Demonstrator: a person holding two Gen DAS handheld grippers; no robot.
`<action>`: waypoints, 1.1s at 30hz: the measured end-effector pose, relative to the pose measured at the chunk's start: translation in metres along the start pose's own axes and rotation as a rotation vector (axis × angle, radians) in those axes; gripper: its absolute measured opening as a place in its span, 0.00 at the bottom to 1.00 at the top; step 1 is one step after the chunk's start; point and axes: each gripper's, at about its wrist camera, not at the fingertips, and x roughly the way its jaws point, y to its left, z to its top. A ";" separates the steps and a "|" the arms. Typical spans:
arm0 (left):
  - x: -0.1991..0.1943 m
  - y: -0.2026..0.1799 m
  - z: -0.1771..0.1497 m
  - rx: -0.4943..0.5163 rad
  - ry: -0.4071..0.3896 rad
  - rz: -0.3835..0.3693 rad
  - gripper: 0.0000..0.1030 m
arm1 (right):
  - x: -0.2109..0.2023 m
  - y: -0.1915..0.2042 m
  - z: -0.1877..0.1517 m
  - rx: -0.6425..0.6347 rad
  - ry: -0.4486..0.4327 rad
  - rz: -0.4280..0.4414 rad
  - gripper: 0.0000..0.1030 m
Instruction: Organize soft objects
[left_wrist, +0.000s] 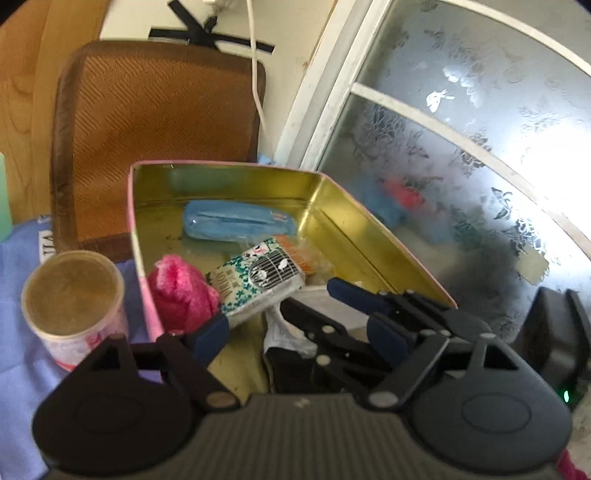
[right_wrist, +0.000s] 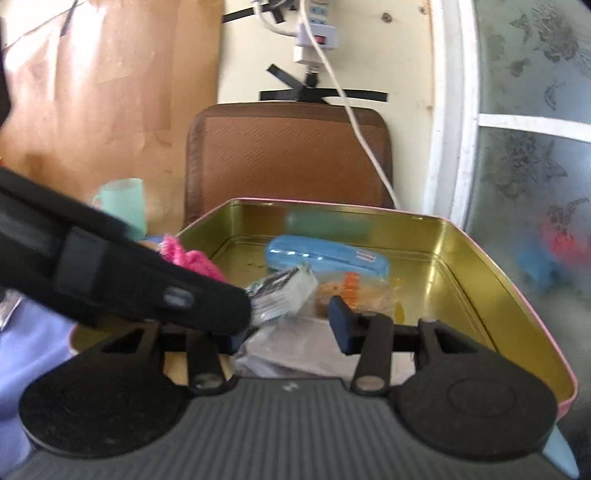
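Note:
A gold tin with a pink rim (left_wrist: 369, 236) (right_wrist: 491, 258) holds a blue packet (left_wrist: 236, 223) (right_wrist: 325, 256), an orange snack bag (left_wrist: 299, 254) (right_wrist: 351, 291) and a white wrapper (left_wrist: 284, 332) (right_wrist: 295, 350). A pink fluffy item (left_wrist: 181, 291) (right_wrist: 192, 258) lies at its left edge. My left gripper (left_wrist: 273, 306) is open, its fingers either side of a green-patterned tissue pack (left_wrist: 258, 284) (right_wrist: 280, 291) just above the tin. My right gripper (right_wrist: 288, 325) is open and empty over the tin's near part. It shows in the left wrist view (left_wrist: 369, 314).
A round lidded tub (left_wrist: 74, 302) stands left of the tin on a blue cloth (left_wrist: 18, 295). A brown cushion (left_wrist: 155, 129) (right_wrist: 288, 155) leans on the wall behind. A mint cup (right_wrist: 122, 203) stands far left. A frosted window (left_wrist: 480, 166) is at right, and a white cable (right_wrist: 354, 122) hangs down.

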 end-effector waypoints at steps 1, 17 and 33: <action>-0.006 0.000 -0.002 0.004 -0.009 0.002 0.83 | -0.002 -0.002 -0.001 0.026 -0.007 0.012 0.48; -0.093 0.002 -0.068 0.037 -0.027 0.033 0.83 | -0.085 0.016 -0.025 0.177 -0.065 0.047 0.48; -0.160 0.060 -0.126 0.012 -0.041 0.303 0.83 | -0.097 0.092 -0.026 0.142 -0.009 0.141 0.48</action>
